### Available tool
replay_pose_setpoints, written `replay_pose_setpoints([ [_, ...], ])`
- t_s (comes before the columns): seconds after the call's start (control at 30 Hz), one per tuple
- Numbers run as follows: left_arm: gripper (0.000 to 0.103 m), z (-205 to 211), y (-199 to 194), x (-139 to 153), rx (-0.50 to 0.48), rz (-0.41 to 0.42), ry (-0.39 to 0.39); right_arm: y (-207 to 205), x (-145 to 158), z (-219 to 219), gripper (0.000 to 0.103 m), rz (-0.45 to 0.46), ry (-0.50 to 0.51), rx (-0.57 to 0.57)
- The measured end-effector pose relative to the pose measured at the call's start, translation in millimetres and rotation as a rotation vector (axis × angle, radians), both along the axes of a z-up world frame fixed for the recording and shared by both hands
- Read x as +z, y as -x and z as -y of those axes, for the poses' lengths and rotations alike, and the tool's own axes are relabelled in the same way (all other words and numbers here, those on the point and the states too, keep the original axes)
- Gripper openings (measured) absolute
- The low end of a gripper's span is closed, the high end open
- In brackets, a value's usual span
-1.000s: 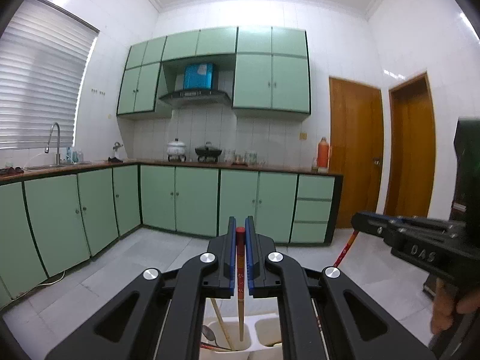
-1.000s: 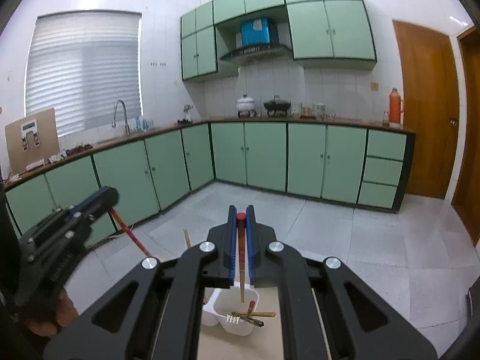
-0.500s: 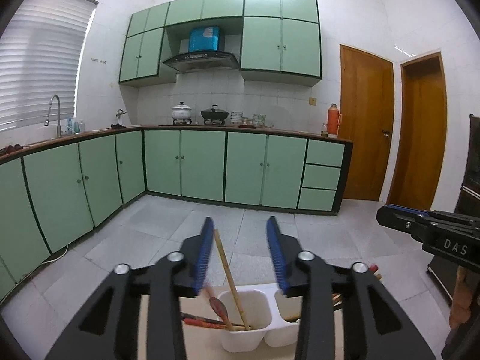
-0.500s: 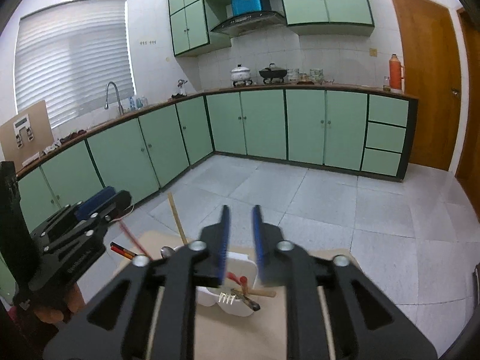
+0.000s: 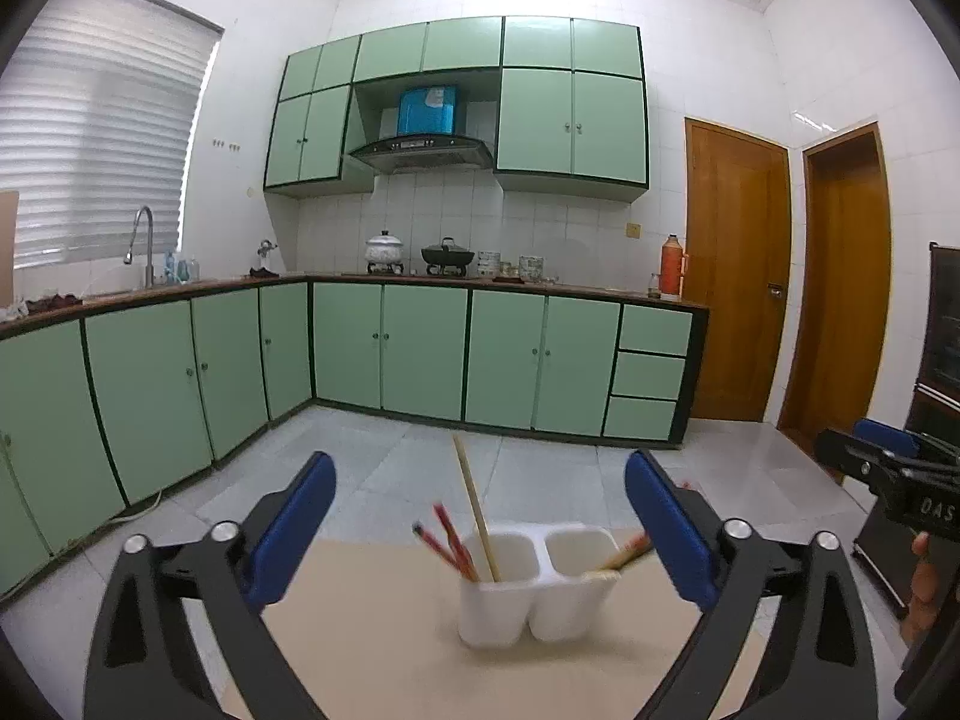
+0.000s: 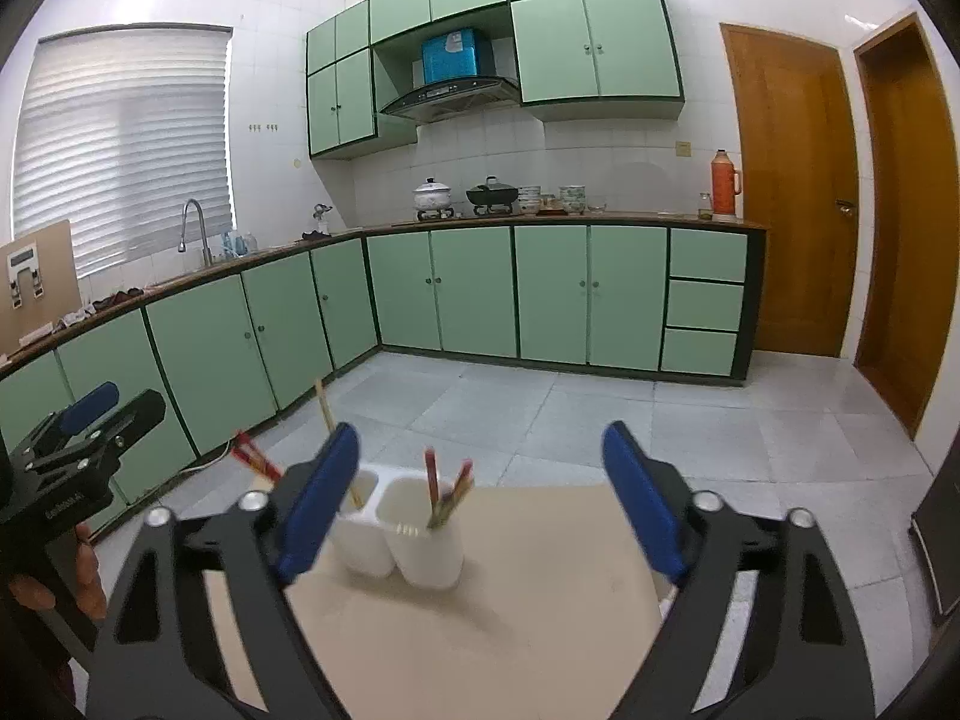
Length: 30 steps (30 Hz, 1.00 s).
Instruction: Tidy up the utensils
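A white two-cup utensil holder stands on a beige table. In the left wrist view its left cup holds red chopsticks and a wooden chopstick; the right cup holds utensils leaning right. My left gripper is open and empty, back from the holder. In the right wrist view the holder has red chopsticks in its near cup. My right gripper is open and empty. Each gripper shows at the edge of the other's view: the right, the left.
Green kitchen cabinets run along the far wall and the left wall, with pots on the counter. Two wooden doors are at the right. A dark cabinet stands at the far right. The floor is grey tile.
Both grippers were shut on red chopsticks above the holder; they have opened wide, dropped the chopsticks into the cups and pulled back from the holder.
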<state>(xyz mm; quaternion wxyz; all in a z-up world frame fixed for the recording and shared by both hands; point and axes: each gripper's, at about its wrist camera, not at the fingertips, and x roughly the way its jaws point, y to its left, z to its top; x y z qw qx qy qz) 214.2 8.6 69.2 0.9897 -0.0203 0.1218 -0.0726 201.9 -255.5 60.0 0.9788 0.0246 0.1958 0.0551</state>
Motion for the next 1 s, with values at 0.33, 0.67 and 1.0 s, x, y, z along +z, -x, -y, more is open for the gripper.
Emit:
replay_pose_setpoints([
  [0.33,0.097,-6,59,-13,0.023,-0.048,-0.003,55,-17,-6,0.098,-0.041,-0.027,0.041],
  [0.67,0.097,-1,98,-14,0.03,-0.074,-0.032,86,-7,-25,0.098,-0.016,0.018,0.084],
  [1.0,0.097,3,127,-5,0.029,-0.047,-0.031,113,0,-35,0.098,0.011,0.032,0.124],
])
